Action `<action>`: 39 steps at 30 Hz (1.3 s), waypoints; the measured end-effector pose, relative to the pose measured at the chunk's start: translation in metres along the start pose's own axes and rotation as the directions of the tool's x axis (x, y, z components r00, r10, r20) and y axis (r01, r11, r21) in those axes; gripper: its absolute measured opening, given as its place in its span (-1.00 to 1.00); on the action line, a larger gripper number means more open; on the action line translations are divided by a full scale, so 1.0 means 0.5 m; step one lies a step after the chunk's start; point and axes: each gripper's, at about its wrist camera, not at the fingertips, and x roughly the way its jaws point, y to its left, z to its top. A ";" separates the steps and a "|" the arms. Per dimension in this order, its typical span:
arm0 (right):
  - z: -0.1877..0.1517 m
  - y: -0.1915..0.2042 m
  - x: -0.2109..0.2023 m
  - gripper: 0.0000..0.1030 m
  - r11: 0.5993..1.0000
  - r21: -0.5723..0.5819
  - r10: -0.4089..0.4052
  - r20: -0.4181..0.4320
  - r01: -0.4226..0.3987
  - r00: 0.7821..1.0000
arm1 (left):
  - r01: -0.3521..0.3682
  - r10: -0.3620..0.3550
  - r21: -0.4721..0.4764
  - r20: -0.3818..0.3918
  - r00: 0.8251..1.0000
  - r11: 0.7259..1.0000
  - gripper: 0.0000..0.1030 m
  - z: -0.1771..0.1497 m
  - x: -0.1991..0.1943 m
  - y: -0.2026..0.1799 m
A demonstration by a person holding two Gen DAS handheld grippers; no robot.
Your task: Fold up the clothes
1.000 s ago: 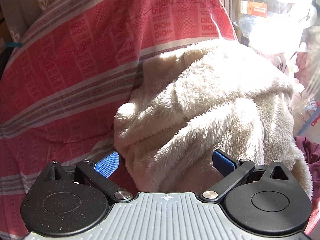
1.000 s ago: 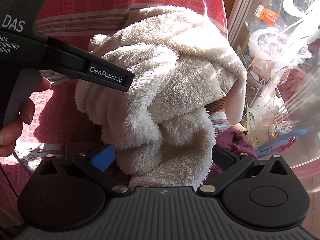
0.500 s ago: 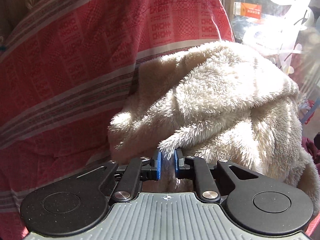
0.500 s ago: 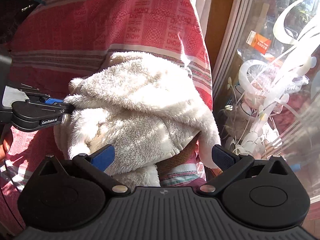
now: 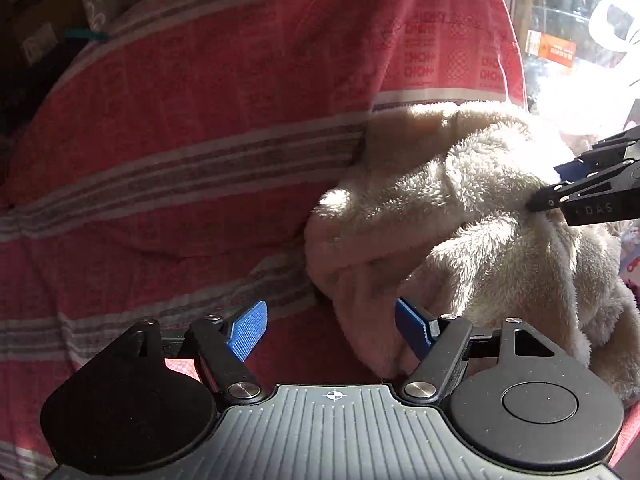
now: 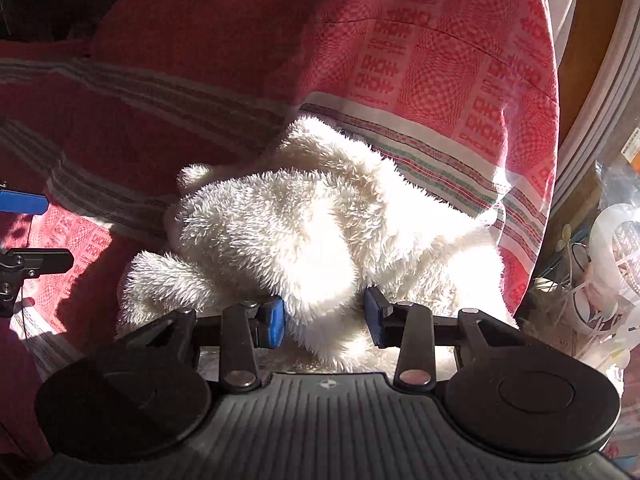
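My left gripper (image 5: 330,330) has a ribbed grey body, 2 black round housings, silver screws and blue ridged pads (image 5: 247,330). My right gripper (image 6: 324,316) looks darker, perhaps charcoal.

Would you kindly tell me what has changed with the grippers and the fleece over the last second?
The left gripper, shut on the fleece half a second ago, has opened and let go. The right gripper, open before, has closed onto a fold of it. The fleece still lies bunched on the red cloth.
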 end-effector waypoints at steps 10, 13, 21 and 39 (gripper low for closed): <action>-0.126 0.104 -0.116 -0.77 0.937 0.124 0.326 0.022 -0.326 0.945 | 0.279 -0.282 -0.070 -0.043 0.958 0.958 0.88 0.058 0.047 -0.045; -0.150 0.137 -0.112 -0.77 0.906 0.169 0.387 0.033 -0.387 0.921 | 0.259 -0.258 -0.001 -0.106 0.960 0.966 0.88 0.053 0.069 -0.086; -0.163 0.218 -0.071 -0.79 0.872 0.210 0.449 0.022 -0.443 0.893 | 0.287 -0.303 -0.107 -0.199 0.932 0.952 0.86 0.015 0.061 -0.032; -0.058 0.666 0.047 -0.82 0.853 0.181 0.501 -0.021 -0.490 0.865 | 0.377 -0.432 -0.289 -0.156 0.888 0.880 0.85 -0.115 0.009 0.412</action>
